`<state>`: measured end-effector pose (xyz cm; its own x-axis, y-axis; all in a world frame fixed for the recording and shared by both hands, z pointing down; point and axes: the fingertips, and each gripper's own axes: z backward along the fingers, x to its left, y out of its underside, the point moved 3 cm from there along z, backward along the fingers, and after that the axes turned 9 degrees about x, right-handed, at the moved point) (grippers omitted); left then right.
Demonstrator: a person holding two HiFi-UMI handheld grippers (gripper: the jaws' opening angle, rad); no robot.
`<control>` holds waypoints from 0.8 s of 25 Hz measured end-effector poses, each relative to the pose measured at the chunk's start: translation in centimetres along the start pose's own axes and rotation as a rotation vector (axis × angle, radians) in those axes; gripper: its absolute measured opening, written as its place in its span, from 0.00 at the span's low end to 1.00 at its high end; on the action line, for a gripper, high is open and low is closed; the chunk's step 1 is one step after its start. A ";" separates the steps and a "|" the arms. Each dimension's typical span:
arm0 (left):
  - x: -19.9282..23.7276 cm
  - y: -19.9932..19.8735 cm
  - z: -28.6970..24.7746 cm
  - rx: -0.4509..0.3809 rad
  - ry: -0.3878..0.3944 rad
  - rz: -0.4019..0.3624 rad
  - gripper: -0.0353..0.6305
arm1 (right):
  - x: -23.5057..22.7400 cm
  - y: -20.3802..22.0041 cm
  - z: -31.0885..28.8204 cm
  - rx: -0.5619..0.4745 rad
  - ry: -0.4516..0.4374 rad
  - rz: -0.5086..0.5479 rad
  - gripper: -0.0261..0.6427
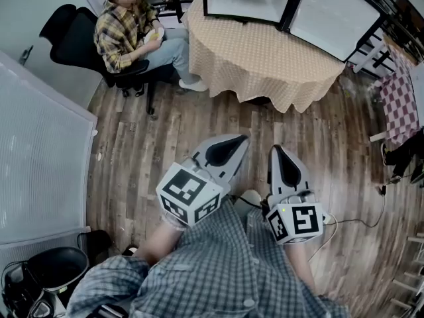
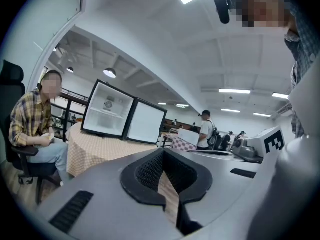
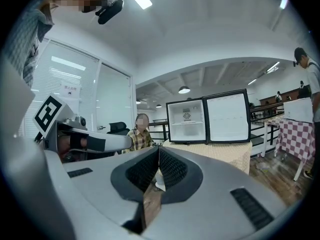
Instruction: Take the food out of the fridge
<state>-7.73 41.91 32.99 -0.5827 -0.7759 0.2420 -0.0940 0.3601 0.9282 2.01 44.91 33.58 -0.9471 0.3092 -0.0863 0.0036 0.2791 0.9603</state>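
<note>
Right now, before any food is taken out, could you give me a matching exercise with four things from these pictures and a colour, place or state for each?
Things:
1. mini fridge
2. tablecloth
3. left gripper
4. seated person

Colour, place or state:
A. on a black office chair
B. jaws shut, nothing between them
C. beige with a fine pattern
D. door swung open

Pairs: 1-D, 2-C, 3-B, 4-A

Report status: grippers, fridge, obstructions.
Left gripper, right gripper shut, empty. Black-framed white fridge open on beige-clothed round table ahead. Only wooden floor between.
</note>
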 end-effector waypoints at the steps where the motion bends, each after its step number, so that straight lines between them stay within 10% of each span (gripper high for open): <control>1: 0.0 0.0 0.2 -0.002 -0.005 -0.003 0.06 | 0.1 0.1 0.0 0.005 -0.004 0.001 0.06; 20: 6.1 -2.3 -5.2 -0.025 -0.085 0.079 0.06 | -4.0 -2.1 -7.9 0.006 -0.091 0.125 0.06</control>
<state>-6.84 33.67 33.79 -0.6535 -0.6989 0.2906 -0.0258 0.4043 0.9143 3.22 35.94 33.98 -0.9059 0.4235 0.0100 0.1222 0.2388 0.9634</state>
